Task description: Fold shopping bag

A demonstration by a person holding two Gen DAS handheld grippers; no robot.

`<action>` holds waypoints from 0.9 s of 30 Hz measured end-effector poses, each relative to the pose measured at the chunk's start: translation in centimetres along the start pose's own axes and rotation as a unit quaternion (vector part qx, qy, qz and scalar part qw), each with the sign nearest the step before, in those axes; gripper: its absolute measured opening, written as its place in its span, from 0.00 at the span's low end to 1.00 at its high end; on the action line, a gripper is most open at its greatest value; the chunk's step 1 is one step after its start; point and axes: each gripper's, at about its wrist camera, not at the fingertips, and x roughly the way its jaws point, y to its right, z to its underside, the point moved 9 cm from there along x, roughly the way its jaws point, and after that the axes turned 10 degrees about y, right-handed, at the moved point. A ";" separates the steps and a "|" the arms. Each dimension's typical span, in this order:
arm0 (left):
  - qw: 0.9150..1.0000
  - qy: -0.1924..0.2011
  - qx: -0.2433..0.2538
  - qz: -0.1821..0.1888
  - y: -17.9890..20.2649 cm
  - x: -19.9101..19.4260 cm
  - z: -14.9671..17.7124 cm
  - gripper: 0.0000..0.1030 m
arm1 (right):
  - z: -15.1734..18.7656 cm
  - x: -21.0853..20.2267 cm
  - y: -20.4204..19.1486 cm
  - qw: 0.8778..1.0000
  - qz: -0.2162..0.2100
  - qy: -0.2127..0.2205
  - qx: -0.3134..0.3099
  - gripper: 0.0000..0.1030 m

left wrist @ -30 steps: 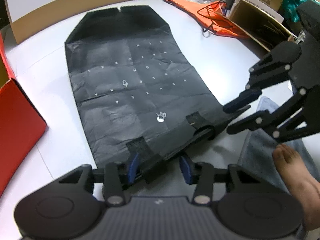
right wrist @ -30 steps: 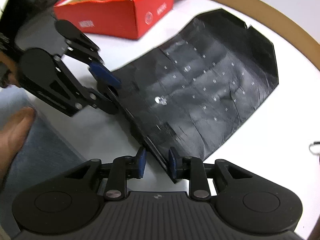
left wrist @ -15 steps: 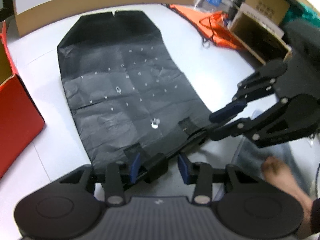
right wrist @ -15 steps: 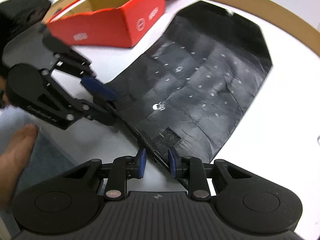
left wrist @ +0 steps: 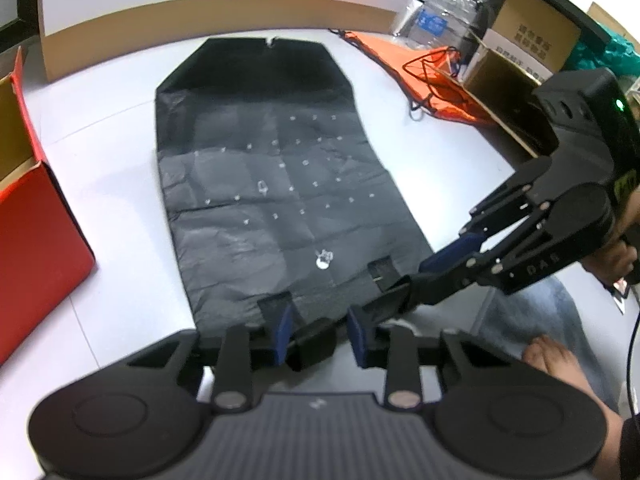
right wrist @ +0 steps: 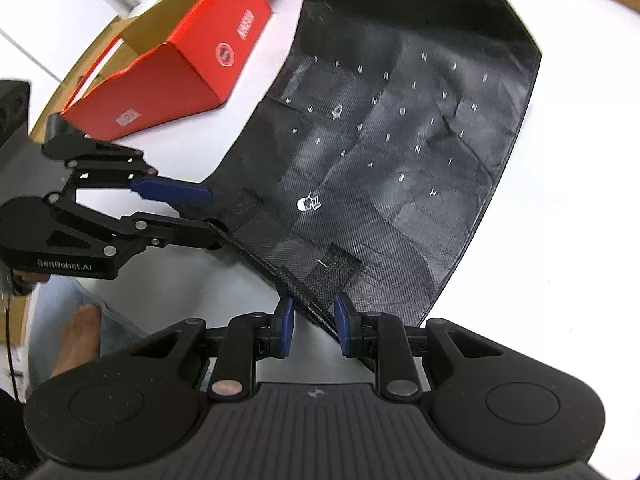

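Observation:
A black shopping bag point(left wrist: 272, 184) point(right wrist: 400, 160) lies flat on the white floor, its open end with two sewn strap patches point(left wrist: 382, 270) nearest me. My left gripper point(left wrist: 318, 332) point(right wrist: 208, 216) is at the near hem's left part. Its jaws are closing with a bunched strap point(left wrist: 312, 344) between them, and a gap still shows beside the pads. My right gripper point(right wrist: 314, 326) point(left wrist: 412, 276) straddles the hem at the right patch point(right wrist: 332, 268). The hem runs slantwise between its blue pads, with floor showing beside it.
An open red box point(left wrist: 36, 248) point(right wrist: 168, 64) stands left of the bag. An orange bag point(left wrist: 420, 76) and cardboard boxes point(left wrist: 520, 60) lie at the back right, and a brown cardboard strip point(left wrist: 120, 28) lies behind. A person's bare foot point(left wrist: 556, 364) rests on a grey-blue cloth point(left wrist: 540, 320).
The left jaws have narrowed around the strap. The right gripper has rolled and come in lower over the hem, its jaws narrower than before. The bag lies as it did.

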 end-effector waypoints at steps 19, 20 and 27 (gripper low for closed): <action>0.999 0.002 0.048 -0.016 0.6 -0.4 0.6 0.34 | 1.1 1.0 -1.8 0.997 -0.047 -0.049 0.048 0.18; 0.998 0.002 0.052 -0.016 0.5 -0.2 0.6 0.34 | 1.1 1.1 -1.9 0.997 -0.045 -0.050 0.048 0.18; 0.997 -0.001 0.068 -0.022 0.2 0.9 0.6 0.34 | 0.9 1.4 -2.6 0.998 -0.028 -0.047 0.028 0.17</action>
